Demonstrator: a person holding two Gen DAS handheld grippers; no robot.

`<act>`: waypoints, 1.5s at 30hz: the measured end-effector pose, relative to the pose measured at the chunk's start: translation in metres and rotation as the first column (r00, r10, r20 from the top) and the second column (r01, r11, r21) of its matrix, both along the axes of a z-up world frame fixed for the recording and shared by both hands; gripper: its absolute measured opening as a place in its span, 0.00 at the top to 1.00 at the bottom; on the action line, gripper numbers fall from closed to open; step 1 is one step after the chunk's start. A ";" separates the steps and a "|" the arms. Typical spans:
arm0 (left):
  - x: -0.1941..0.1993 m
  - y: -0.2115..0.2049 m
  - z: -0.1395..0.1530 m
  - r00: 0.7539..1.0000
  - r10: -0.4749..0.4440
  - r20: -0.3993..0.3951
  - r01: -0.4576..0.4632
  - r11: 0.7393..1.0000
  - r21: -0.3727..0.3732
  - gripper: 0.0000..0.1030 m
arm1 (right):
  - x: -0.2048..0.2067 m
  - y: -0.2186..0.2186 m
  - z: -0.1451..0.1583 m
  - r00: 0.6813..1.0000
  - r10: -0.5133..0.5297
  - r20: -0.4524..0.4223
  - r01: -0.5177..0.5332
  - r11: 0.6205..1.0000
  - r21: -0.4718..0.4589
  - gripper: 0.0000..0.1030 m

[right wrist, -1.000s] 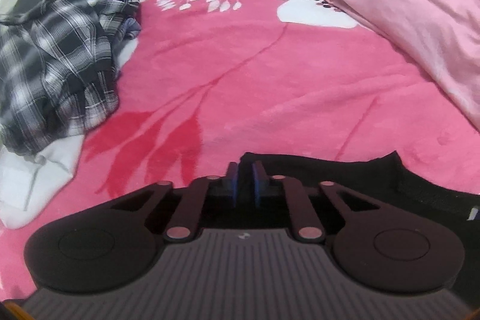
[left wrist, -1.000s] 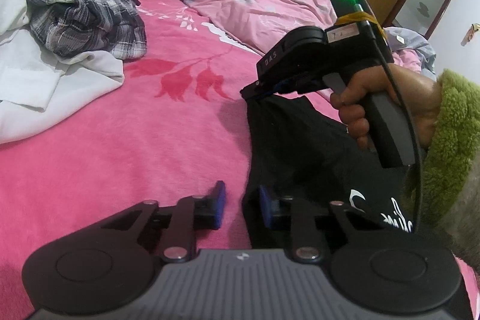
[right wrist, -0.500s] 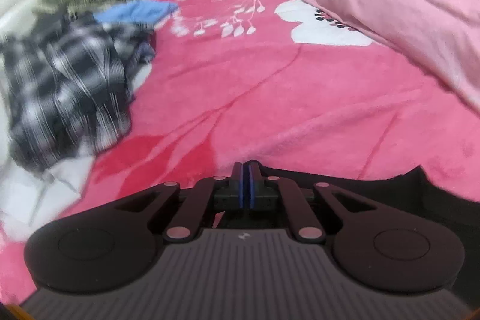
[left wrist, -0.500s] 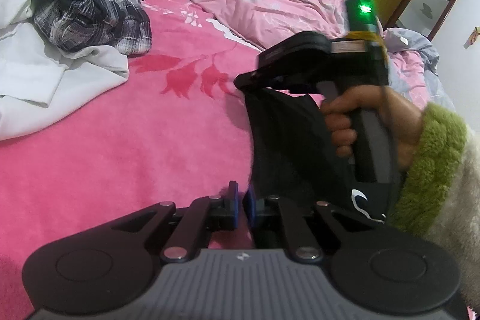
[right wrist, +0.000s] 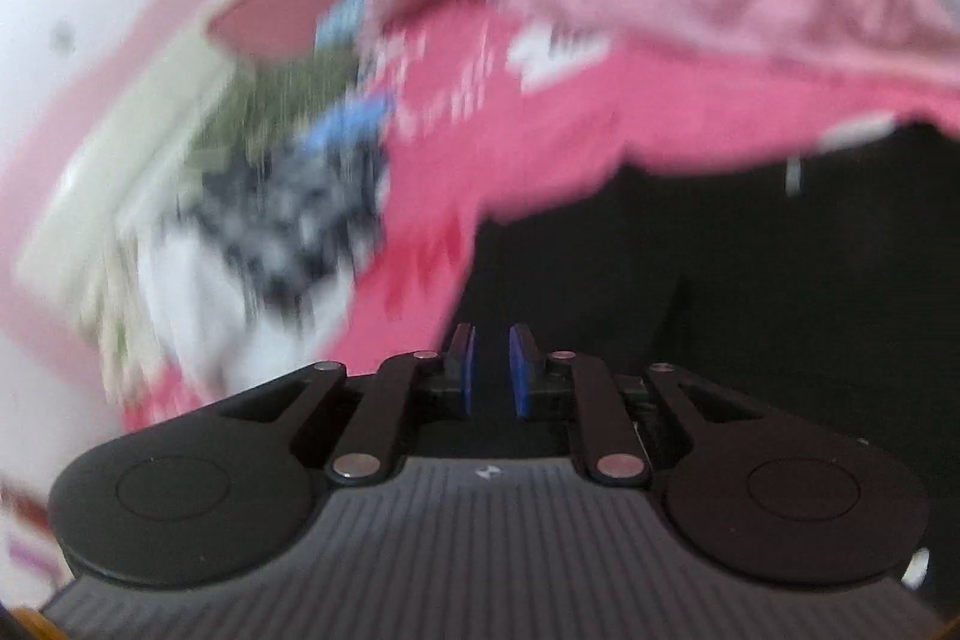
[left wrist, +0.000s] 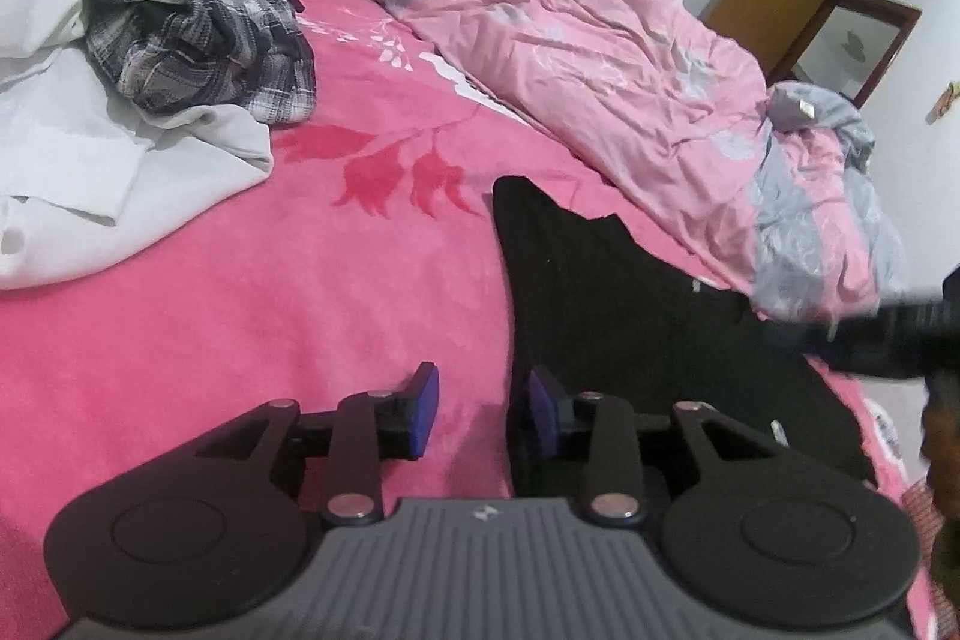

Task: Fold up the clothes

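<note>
On the pink bedspread, seen from the left wrist, the black garment now lies flat and released, its near left edge running up from the left gripper to a pointed far corner. Half a second ago this gripper was pinched nearly shut at that edge; now its blue pads stand well apart, the left pad over bare bedspread, the right pad at the cloth's border, holding nothing. The right gripper, which was lifting the far corner in mid-frame, has swung off to the right edge, where it shows only as a dark blur. That reads as a fold or a straightening pull just let go, though which one these views do not settle. A plaid shirt and a white garment lie heaped well to the left, the pink duvet beyond. From the right wrist, everything is smeared by fast motion. The right gripper hovers over the black cloth, its pads parted by a narrow gap where they were closed before, with nothing between them.
</note>
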State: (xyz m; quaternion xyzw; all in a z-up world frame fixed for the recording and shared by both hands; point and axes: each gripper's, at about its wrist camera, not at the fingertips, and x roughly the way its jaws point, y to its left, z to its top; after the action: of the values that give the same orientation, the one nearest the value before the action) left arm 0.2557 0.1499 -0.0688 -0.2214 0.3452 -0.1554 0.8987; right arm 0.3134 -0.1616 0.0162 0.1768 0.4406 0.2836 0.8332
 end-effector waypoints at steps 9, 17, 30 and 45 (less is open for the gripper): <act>-0.002 -0.005 0.003 1.000 0.003 0.008 -0.004 0.999 0.042 0.66 | -0.066 0.035 -0.055 0.976 0.205 0.075 -0.177 0.945 -0.274 0.89; -0.005 -0.018 0.020 0.998 0.021 0.065 -0.030 0.991 0.134 0.64 | -0.103 -0.004 -0.038 0.978 0.087 0.188 -0.066 0.991 -0.114 0.88; 0.012 -0.065 0.037 0.991 -0.054 0.118 0.003 0.918 0.396 0.62 | -0.077 0.052 -0.071 0.917 0.249 0.313 -0.172 0.952 -0.255 0.89; 0.110 -0.099 0.017 0.996 -0.086 0.032 0.051 0.806 0.590 0.52 | -0.076 0.027 -0.080 0.937 0.205 0.283 -0.186 0.978 -0.091 0.89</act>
State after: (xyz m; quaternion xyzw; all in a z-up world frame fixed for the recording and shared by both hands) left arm 0.3656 0.0509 -0.0521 0.0846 0.3580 -0.0797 0.9264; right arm 0.2373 -0.1351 -0.0641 0.0624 0.3373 0.3741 0.8616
